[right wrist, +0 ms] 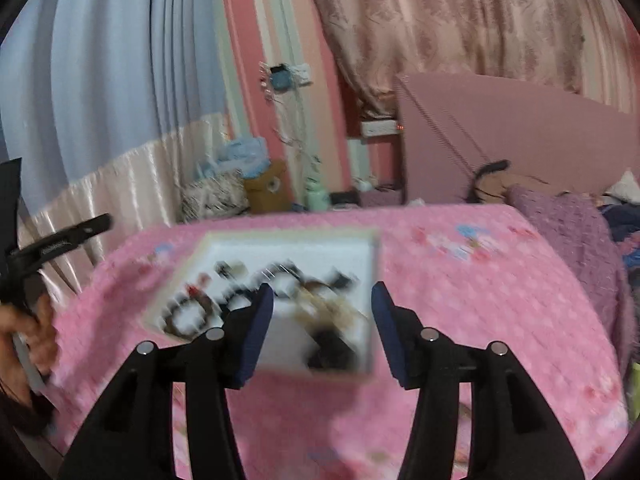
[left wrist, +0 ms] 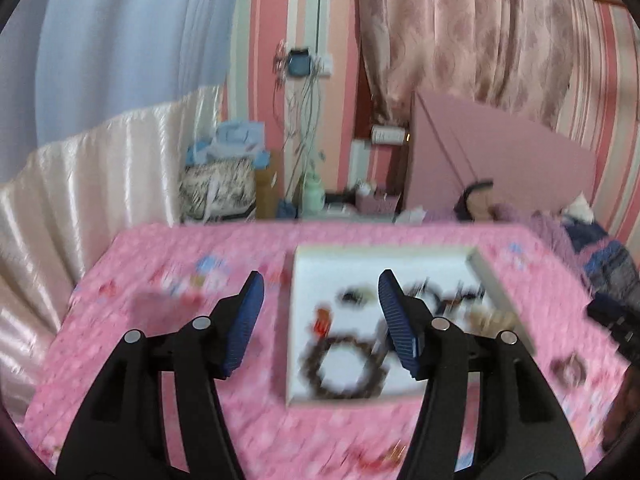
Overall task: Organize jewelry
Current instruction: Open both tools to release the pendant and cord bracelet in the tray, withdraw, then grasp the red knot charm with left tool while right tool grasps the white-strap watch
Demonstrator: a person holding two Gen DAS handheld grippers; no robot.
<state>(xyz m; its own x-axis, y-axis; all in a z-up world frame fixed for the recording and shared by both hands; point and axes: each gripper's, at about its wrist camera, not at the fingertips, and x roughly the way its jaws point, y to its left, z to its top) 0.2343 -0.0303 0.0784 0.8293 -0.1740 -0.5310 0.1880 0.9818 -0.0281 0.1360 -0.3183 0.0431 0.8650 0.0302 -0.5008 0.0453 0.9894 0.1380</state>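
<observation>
Blur heavy, we see left gripper point(left wrist: 320, 320) and right gripper point(right wrist: 322, 332) both spread, nothing between pads. Risk: we misjudge tangled jewelry on white tray point(left wrist: 304, 280), snag neighbouring beaded bracelet point(left wrist: 344, 364).

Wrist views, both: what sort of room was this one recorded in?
Most likely a bedroom at home. The white tray of jewelry sits on a pink quilted bedspread, patterned pink curtains hang behind, and a pink headboard stands behind rumpled bedding.
</observation>
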